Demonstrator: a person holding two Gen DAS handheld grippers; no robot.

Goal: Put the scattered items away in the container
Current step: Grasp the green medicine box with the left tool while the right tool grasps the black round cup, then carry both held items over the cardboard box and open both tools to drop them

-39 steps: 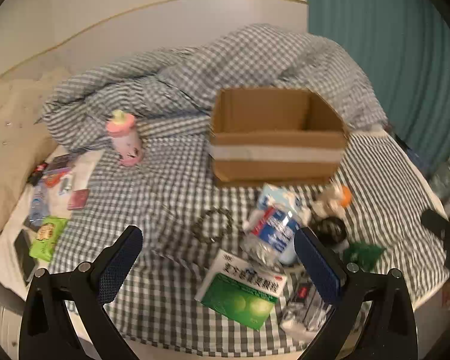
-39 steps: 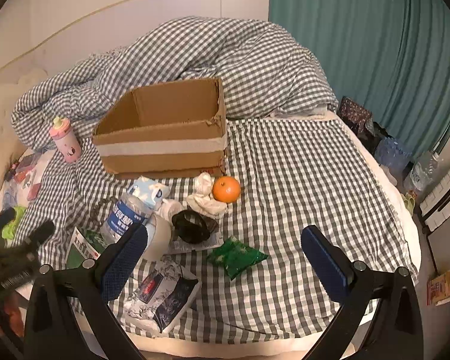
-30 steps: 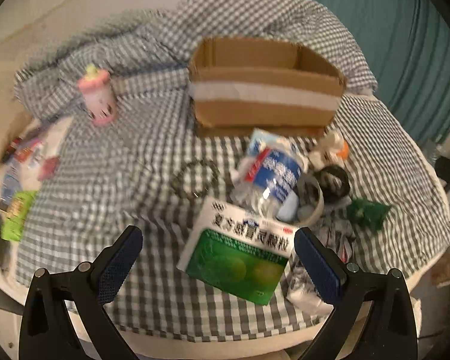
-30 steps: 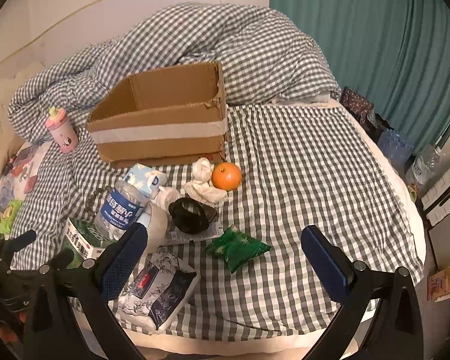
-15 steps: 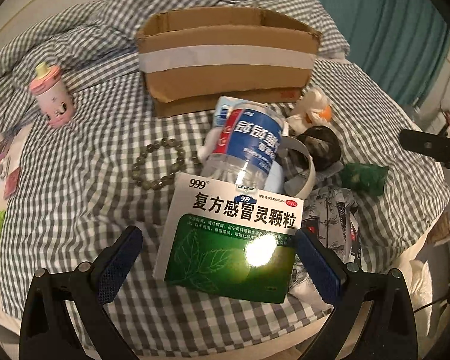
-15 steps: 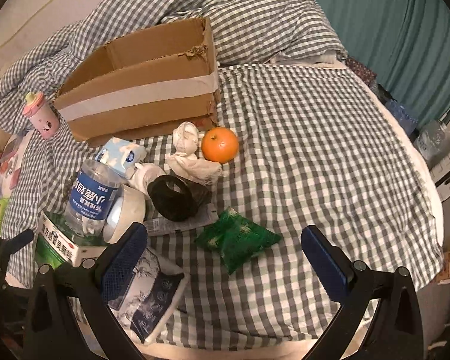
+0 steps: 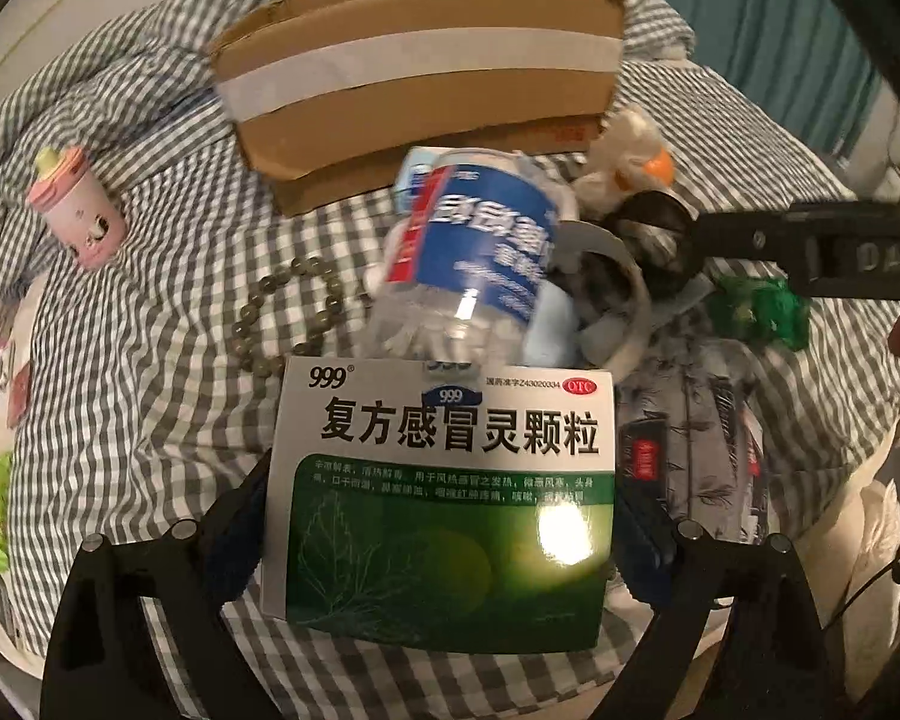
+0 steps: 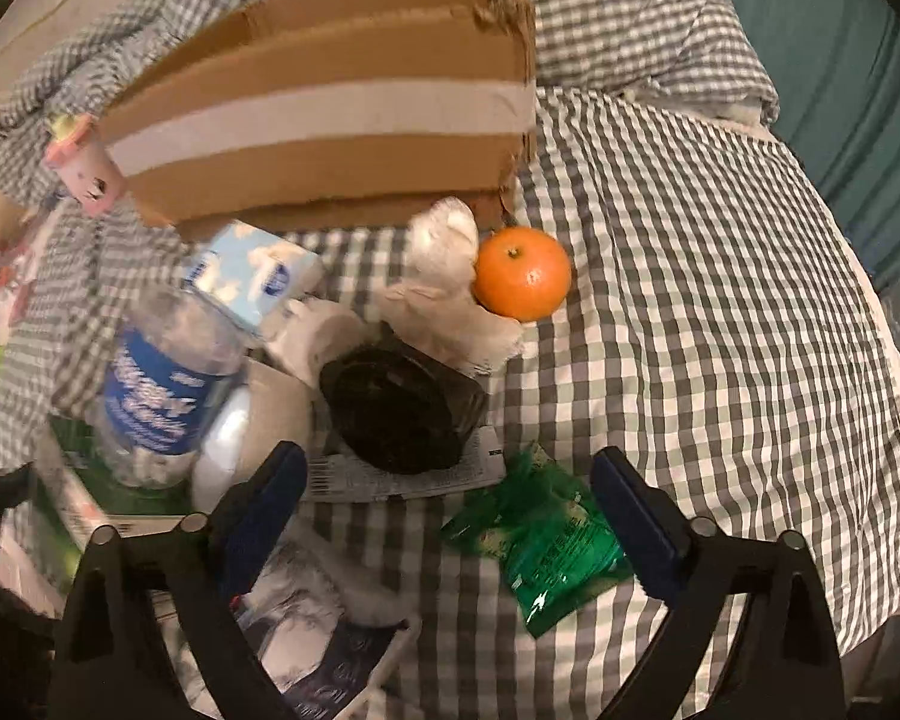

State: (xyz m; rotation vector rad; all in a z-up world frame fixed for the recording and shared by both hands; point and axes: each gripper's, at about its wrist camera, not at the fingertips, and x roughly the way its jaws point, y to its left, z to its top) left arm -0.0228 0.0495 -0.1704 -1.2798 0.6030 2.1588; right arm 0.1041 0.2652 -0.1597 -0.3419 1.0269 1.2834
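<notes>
A green and white medicine box (image 7: 444, 498) lies on the checked bedspread between the fingers of my left gripper (image 7: 438, 525). Its jaws are closing, and the pads stand just beside the box's edges. My right gripper (image 8: 447, 495) hovers low over a green snack packet (image 8: 546, 534) and a black round item (image 8: 399, 411). Its jaws are closing too, with nothing pressed between them. The open cardboard box (image 7: 414, 78) (image 8: 330, 114) stands behind the pile. A water bottle (image 7: 480, 252) lies against the medicine box.
Around the pile lie an orange (image 8: 522, 273), a white plush toy (image 8: 450, 282), a tissue pack (image 8: 252, 276), a bead bracelet (image 7: 282, 312), a grey patterned packet (image 7: 696, 438) and a pink cup (image 7: 78, 213). The bed edge runs close below both grippers.
Both grippers have sunk toward the pile. The medicine box now fills the space between the left fingers, the green packet sits by the right ones, and both pairs of jaws have narrowed slightly.
</notes>
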